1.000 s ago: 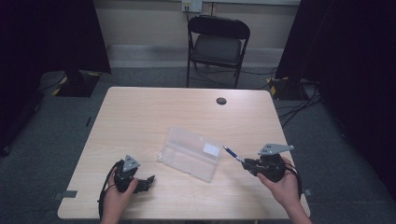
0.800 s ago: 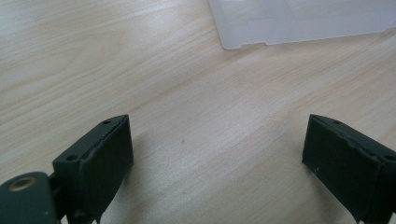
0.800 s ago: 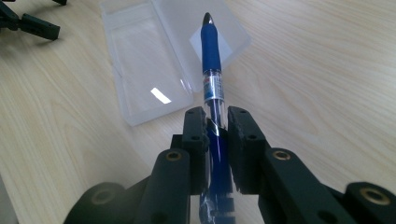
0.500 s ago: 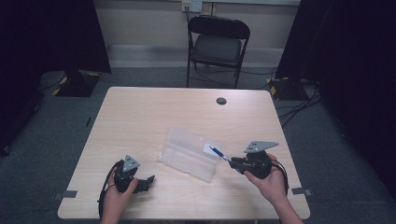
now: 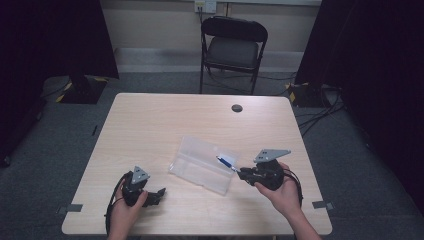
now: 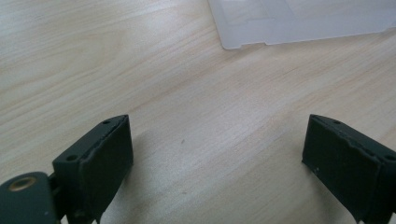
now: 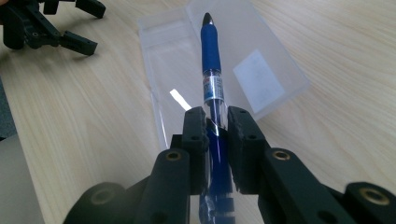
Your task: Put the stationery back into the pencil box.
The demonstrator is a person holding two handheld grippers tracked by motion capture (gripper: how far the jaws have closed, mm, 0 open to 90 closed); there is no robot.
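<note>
A clear plastic case (image 5: 202, 164) lies open in the middle of the wooden table (image 5: 165, 120). My right gripper (image 5: 241, 172) is shut on a blue pen (image 5: 226, 162), whose tip reaches over the case's right end. In the right gripper view the blue pen (image 7: 211, 60) runs forward from between the pads, above the clear plastic case (image 7: 173, 70). My left gripper (image 5: 159, 192) rests on the table at the front left, jaws wide apart with nothing between them. The left gripper view shows bare wood between the fingers (image 6: 102, 158) and a corner of the case (image 6: 299, 21) farther off.
A black folding chair (image 5: 231, 47) stands behind the table's far edge. A small dark round cap (image 5: 237, 108) sits in the tabletop near the back. Cables lie on the grey floor at the right. Black curtains hang on both sides.
My right gripper has carried the blue pen leftward, from beside the case's right end to over it. The left gripper has stayed where it was.
</note>
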